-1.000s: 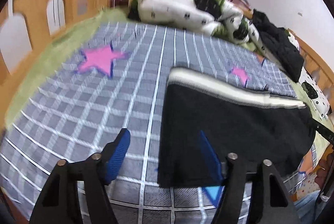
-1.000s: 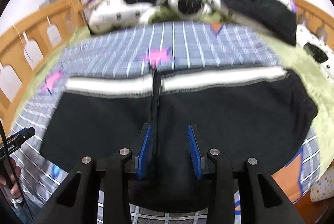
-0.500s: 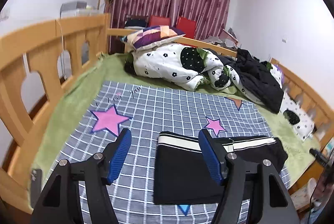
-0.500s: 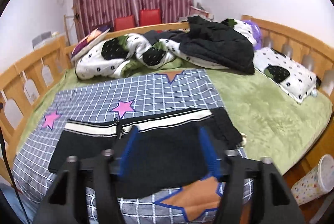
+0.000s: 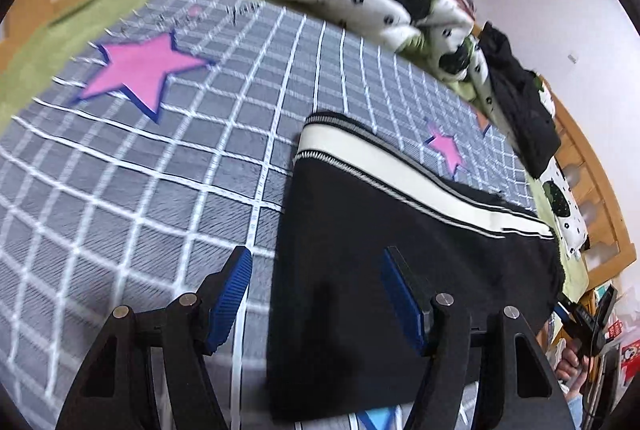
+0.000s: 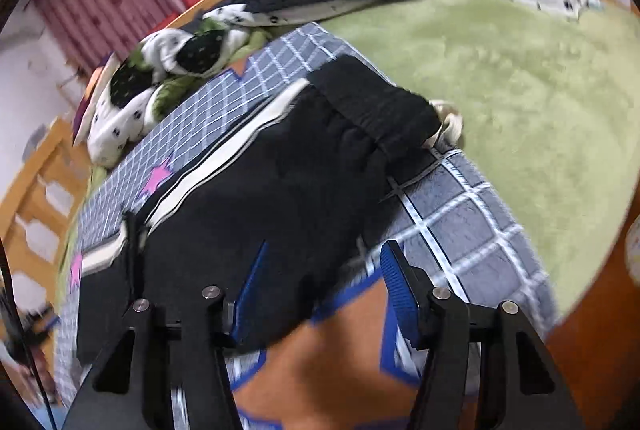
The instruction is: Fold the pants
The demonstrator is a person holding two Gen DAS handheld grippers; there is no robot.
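Black pants (image 5: 400,254) with a white stripe (image 5: 404,173) lie flat on the grey checked blanket (image 5: 168,165) on the bed. I see my left gripper (image 5: 316,294) low over the pants' left edge, jaws wide open, one blue pad over the blanket and one over the cloth. My right gripper (image 6: 320,290) hangs over the pants (image 6: 280,197) near the bunched waistband (image 6: 384,109), jaws open too, holding nothing. Beside the blanket is a green fuzzy cover (image 6: 520,77).

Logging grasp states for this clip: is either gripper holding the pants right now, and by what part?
Nothing is held. The left gripper and right gripper both hover open over the pants, jaws apart.
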